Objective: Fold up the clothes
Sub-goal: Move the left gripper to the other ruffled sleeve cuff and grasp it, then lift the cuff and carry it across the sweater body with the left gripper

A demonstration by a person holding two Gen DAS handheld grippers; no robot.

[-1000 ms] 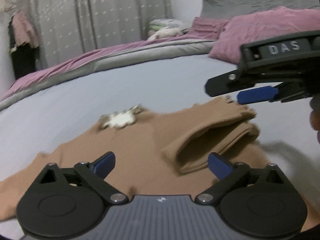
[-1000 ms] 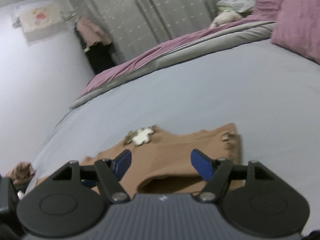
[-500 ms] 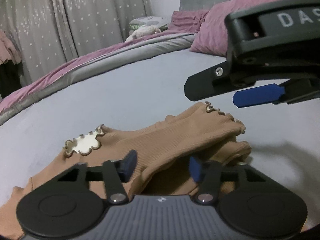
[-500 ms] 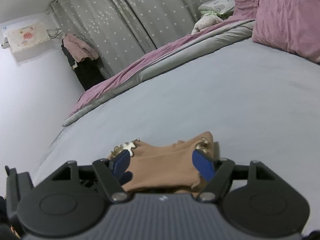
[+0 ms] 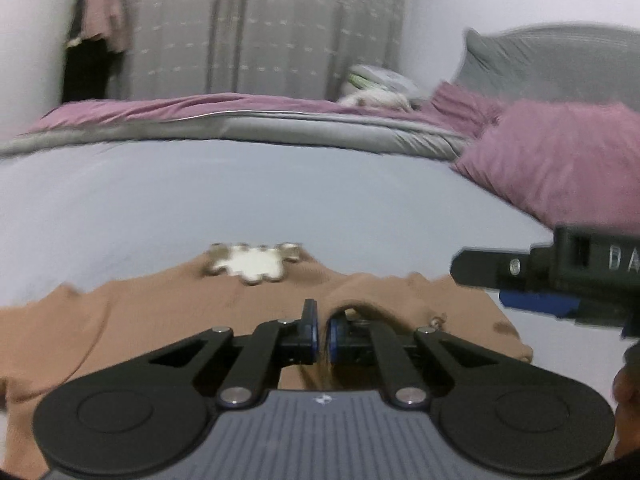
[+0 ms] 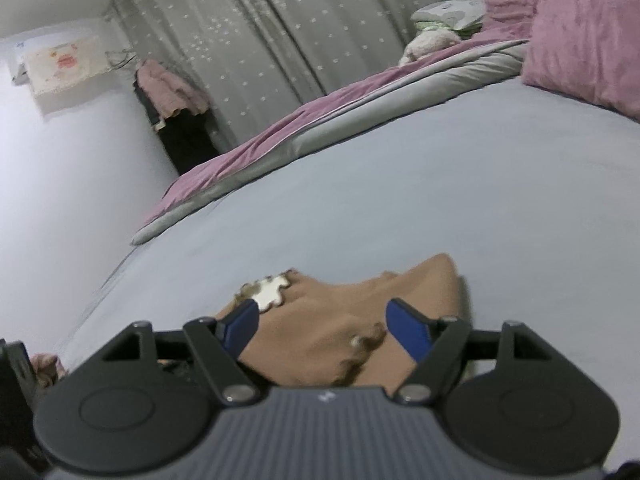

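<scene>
Left tool [image 5: 321, 330]: clenched, its blue pads pinching a raised fold of the tan sweater [image 5: 168, 312].
Right tool [image 6: 320, 326]: released, jaws spread wide above the sweater's folded sleeve [image 6: 360, 344], pads clear of the cloth; its black body also shows at the right edge of the left view.
Tan sweater: spread on the pale grey bed [image 5: 240, 196], white scalloped collar [image 5: 252, 264] on the far side.
Background: pink pillow [image 5: 560, 168], grey curtain [image 6: 280, 28], pink blanket [image 5: 200, 106] along the bed's far edge.
</scene>
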